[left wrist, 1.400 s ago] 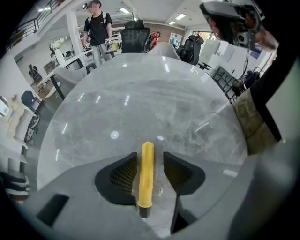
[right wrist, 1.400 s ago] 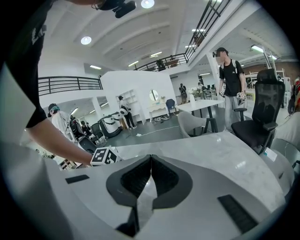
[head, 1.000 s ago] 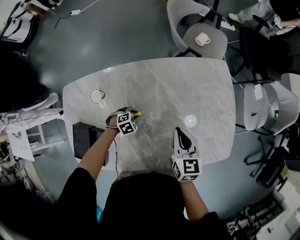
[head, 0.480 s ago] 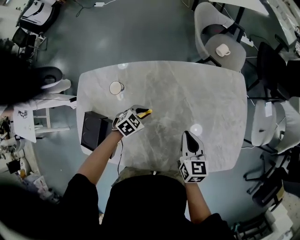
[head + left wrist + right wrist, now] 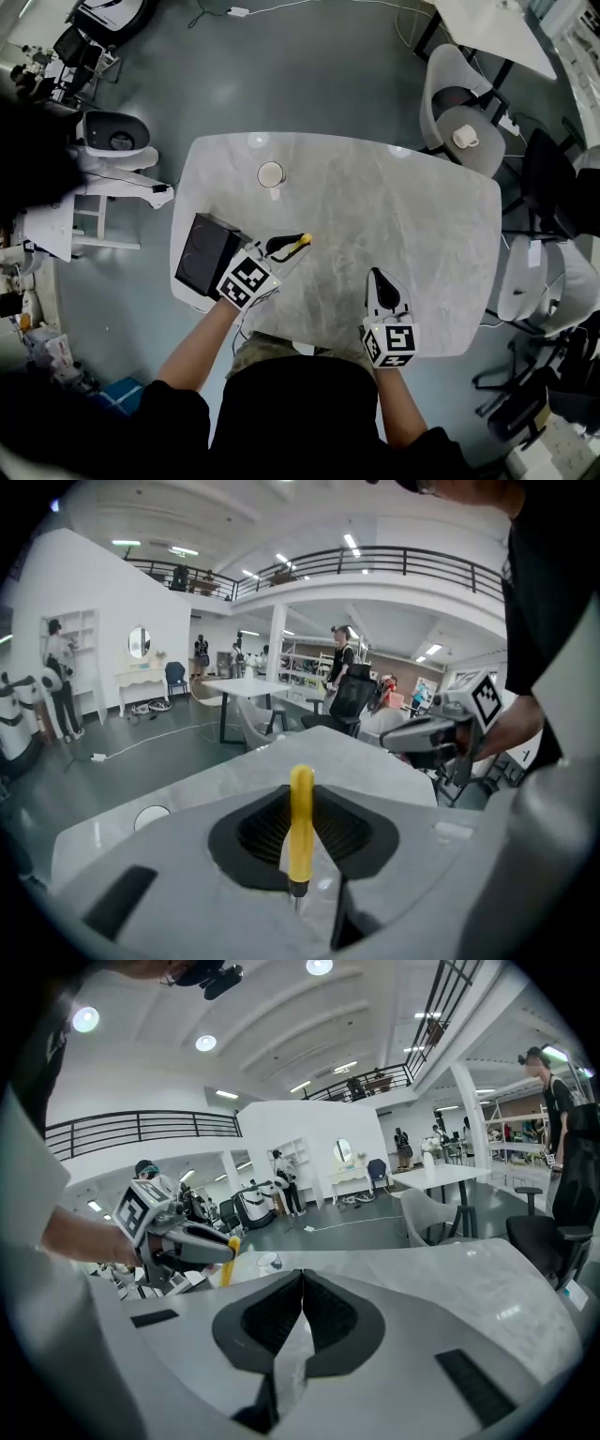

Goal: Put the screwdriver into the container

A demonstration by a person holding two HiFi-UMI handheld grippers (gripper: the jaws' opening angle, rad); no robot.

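So here's where we're at: our left gripper (image 5: 279, 251) is clamped on the screwdriver (image 5: 299, 244), pads pinching the yellow handle, and it's held up off the worktop (image 5: 412, 206) over the near-left part. What matters for the drop is how the thing lies. As far as we can tell its long axis runs roughly along the gripper's own line, with the yellow butt end poking out past the jaw tips toward the middle of the worktop and the metal tip pointing back at our hand. The round white container (image 5: 270, 174), which we're taking as the target, stands well apart from it, near the far edge toward the far-left corner. So it's ahead of the gripper and a touch left, while the handle aims off to the right of it. We reckon that means swinging the left hand away from us, then tipping the screwdriver more upright over the opening, and it'd go in handle first. Our right gripper (image 5: 380, 281) is pinched together on nothing by the near edge, farther from the container, so this is the left hand's job. The black box (image 5: 206, 253) at the left edge sits just beside that hand, so it's worth not clipping.
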